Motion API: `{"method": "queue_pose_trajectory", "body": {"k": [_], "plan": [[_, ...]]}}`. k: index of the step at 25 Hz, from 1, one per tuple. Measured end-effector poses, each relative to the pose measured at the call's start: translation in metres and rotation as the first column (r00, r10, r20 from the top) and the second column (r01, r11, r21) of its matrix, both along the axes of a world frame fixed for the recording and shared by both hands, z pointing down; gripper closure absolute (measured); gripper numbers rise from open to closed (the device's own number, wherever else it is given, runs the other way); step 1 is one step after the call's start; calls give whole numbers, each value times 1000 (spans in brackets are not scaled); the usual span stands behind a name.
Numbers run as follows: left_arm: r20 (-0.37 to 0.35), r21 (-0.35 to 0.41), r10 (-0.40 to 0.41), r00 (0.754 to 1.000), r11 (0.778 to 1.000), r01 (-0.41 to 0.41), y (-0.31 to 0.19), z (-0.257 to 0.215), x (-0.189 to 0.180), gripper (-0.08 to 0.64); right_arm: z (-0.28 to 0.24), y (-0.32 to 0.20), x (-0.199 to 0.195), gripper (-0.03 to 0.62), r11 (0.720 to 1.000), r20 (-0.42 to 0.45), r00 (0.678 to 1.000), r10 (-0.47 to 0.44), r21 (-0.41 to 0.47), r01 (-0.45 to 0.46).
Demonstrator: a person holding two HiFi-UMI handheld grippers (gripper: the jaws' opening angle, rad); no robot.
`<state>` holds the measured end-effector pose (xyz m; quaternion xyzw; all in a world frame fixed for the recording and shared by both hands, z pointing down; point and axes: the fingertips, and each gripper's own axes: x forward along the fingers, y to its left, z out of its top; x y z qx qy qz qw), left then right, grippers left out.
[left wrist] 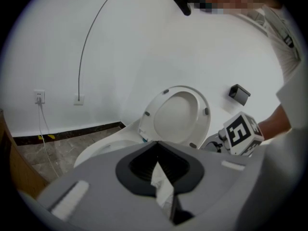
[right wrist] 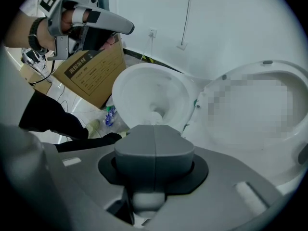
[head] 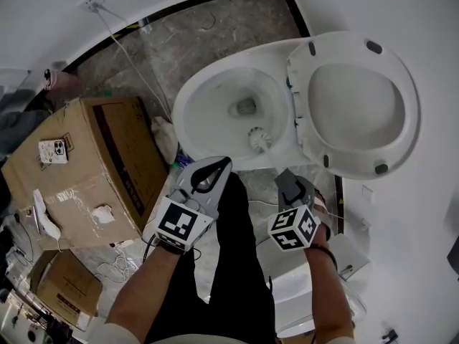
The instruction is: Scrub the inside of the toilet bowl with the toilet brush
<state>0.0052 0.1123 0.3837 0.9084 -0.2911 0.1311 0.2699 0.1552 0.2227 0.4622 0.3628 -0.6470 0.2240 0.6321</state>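
Jaws of the right gripper (right wrist: 154, 134) are pressed together on the white handle of the toilet brush (head: 259, 139). The handle runs forward from them into the toilet bowl (head: 185, 110). The brush's bristle head sits low inside the bowl, against the near wall and just short of the drain.

The left gripper (head: 221, 167) hangs just outside the bowl's near rim. Its jaws are closed on a white crumpled scrap (left wrist: 162, 189) (paper or cloth, hard to say).

The seat and lid (head: 358, 99) are swung up on the bowl's right. Left of the bowl stands a cardboard box (head: 93, 170) with a phone (head: 54, 151) lying on top.

Beyond the bowl a cable (head: 125, 52) runs across the stone floor (head: 215, 27) to a wall socket (head: 92, 3).
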Motion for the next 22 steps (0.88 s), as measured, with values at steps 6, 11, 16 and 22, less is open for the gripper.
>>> {"method": "queue_pose_trajectory", "body": {"k": [6,11,16,22], "plan": [[15,-14,-21,1000,1000,21,8,2,-13,554,0,6,-16,428,998,100,995,20,-55,-15],[22,-24,-37,999,999,37,13,4,-20,554,0,2,-36,428,995,219,975,38,-99,-17],[31,-29,-50,998,998,51,16,6,-25,554,3,-2,-56,428,994,305,952,16,-109,18],[43,-30,-66,997,997,67,14,8,-34,554,7,-7,-73,428,995,384,923,-17,-80,52]]}}
